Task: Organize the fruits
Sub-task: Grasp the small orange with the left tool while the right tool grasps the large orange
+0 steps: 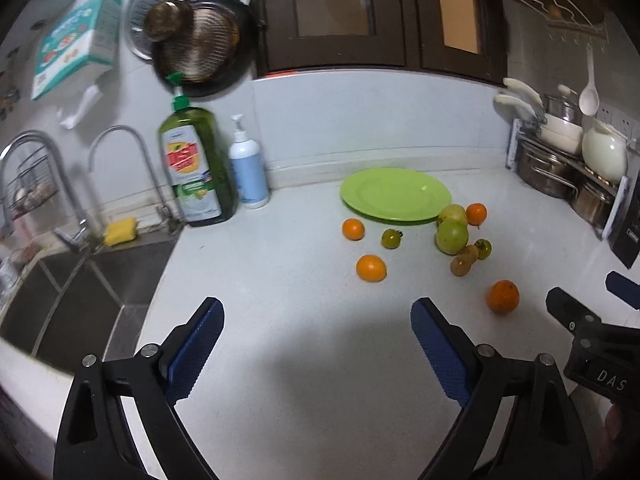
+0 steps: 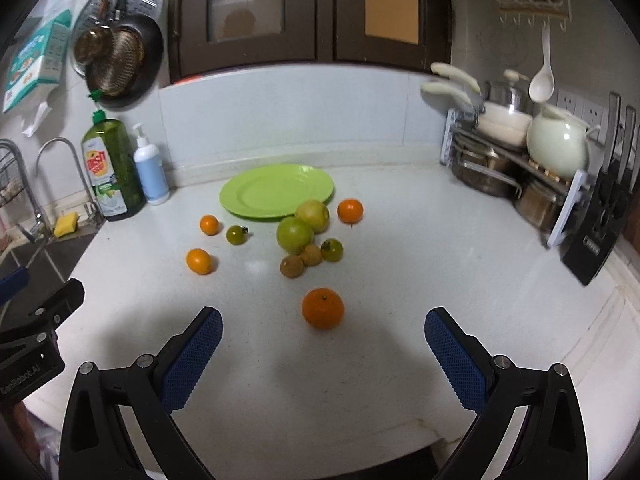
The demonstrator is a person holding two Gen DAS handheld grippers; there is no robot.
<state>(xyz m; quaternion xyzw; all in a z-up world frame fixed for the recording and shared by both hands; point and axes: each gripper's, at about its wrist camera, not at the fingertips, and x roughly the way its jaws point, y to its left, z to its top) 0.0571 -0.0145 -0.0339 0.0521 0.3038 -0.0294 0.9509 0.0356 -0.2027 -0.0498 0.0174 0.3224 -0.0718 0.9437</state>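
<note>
Green plate (image 2: 276, 191) at the back of the counter (image 2: 400, 280), bare, no fruit on it yet. Ten or so fruits loose in front of it: two large green ones (image 2: 295, 234) touching each other against the plate's near-right rim, two brown kiwis (image 2: 292, 266) just beside them, two small green tomatoes, four oranges spread wider. Nearest orange (image 2: 323, 308) alone toward the front edge, well apart from the plate.

Right gripper (image 2: 323, 326) wide, nothing between its blue fingers (image 2: 192, 360), lined up on that nearest orange and a little short of it. Left gripper (image 1: 316, 320) also wide and empty, over bare counter toward the sink side, with another orange (image 1: 371, 268) ahead of it.

Step in hand, as judged: approach for the first pick. Next move calls for lowering the right fingers to either side of the orange, closing gently so the round fruit does not roll, then carrying it back to the plate.
</note>
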